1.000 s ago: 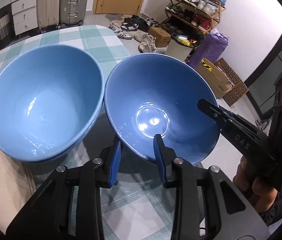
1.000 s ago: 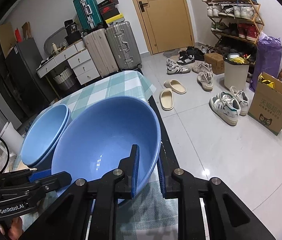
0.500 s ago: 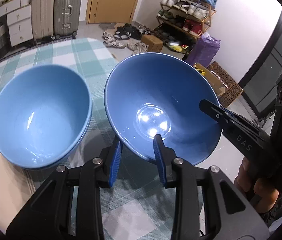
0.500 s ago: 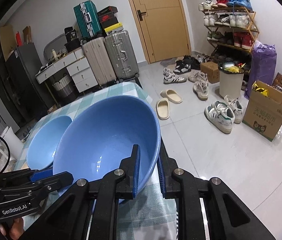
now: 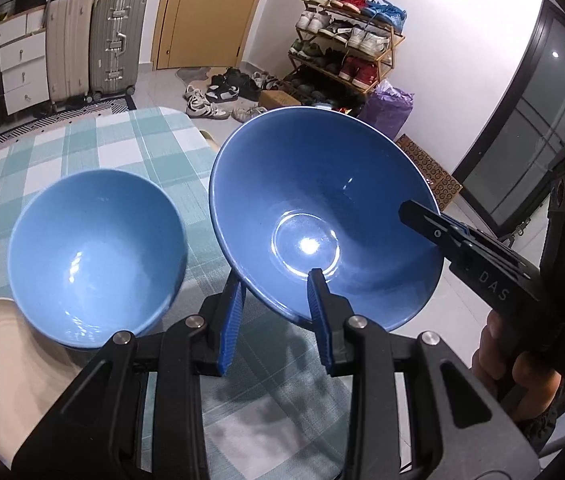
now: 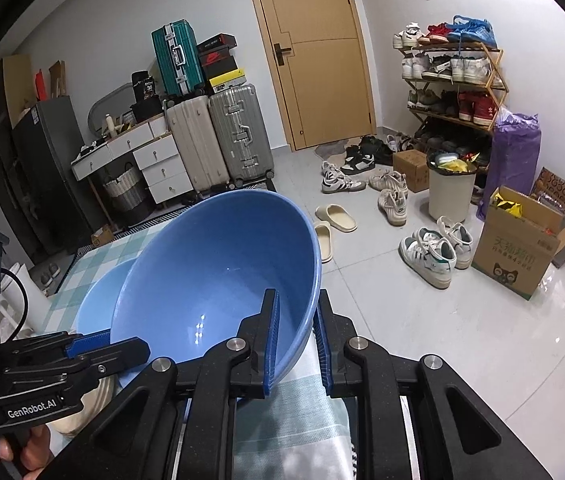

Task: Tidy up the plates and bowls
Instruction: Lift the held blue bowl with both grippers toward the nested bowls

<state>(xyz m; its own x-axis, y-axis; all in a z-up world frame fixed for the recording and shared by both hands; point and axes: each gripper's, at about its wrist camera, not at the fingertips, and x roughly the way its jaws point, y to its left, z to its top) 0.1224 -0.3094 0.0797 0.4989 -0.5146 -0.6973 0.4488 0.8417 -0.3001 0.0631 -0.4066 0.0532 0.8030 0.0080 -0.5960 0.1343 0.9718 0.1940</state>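
Both grippers hold one dark blue bowl (image 5: 322,204) tilted above the checked table. My left gripper (image 5: 276,304) is shut on its near rim. My right gripper (image 6: 296,340) is shut on its right rim, and it shows in the left wrist view (image 5: 434,228) at the bowl's right side. The same bowl fills the middle of the right wrist view (image 6: 218,288). A lighter blue bowl (image 5: 94,252) stands on a cream plate (image 5: 10,368) at the left. It also shows behind the held bowl in the right wrist view (image 6: 98,300).
The table wears a green checked cloth (image 5: 114,144); its right edge runs under the held bowl. Beyond it are loose shoes on the floor (image 6: 426,248), a cardboard box (image 6: 518,248), a shoe rack (image 6: 454,80), suitcases (image 6: 218,140) and a door.
The dark blue bowl has risen and moved away from the light blue bowl, held by both grippers. The light blue bowl now looks smaller and lower, and the cream plate under it has come into view.
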